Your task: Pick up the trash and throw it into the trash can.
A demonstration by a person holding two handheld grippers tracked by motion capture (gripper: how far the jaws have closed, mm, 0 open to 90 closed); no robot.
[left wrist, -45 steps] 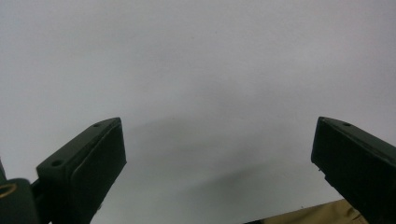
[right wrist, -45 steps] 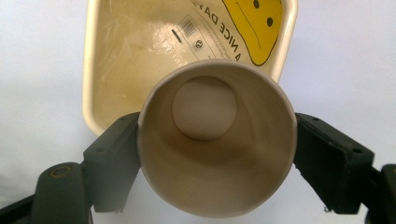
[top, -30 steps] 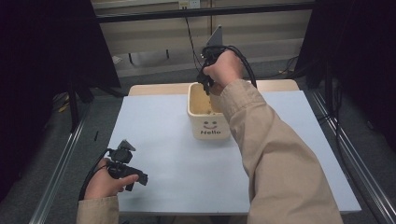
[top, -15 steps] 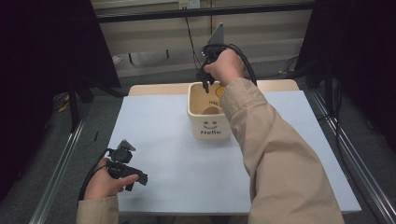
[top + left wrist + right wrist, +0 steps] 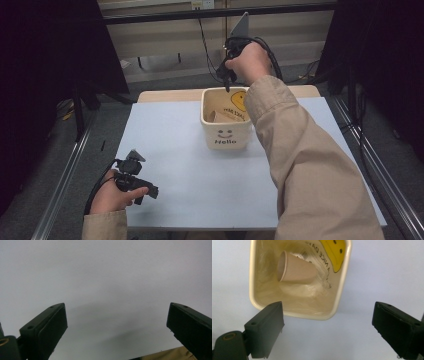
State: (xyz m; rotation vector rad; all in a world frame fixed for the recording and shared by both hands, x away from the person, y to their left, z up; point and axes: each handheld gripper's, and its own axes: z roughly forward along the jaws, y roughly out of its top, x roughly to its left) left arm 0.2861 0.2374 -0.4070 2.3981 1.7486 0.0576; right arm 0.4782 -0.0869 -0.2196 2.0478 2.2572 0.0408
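A cream square bin [image 5: 226, 135] with a smiling face and "Hello" on its front stands at the middle back of the white table [image 5: 190, 165]. A tan paper cup [image 5: 297, 270] lies on its side inside the bin [image 5: 344, 272], on a clear plastic liner. My right gripper [image 5: 226, 85] hangs above the bin's back rim, pointing down. Its jaws have just been opening, and the right gripper [image 5: 327, 325] has nothing between them. My left gripper [image 5: 147, 191] rests low over the table's near left. The left gripper [image 5: 117, 327] is open over bare white surface.
A wooden strip [image 5: 170, 95] edges the table's far side. Metal rails [image 5: 65, 185] run along both sides, and dark curtains and cables stand behind. A tan sleeve [image 5: 310, 165] reaches across the table's right half.
My right hand has lifted a little above the bin's mouth. The left hand and its gripper have stayed where they were.
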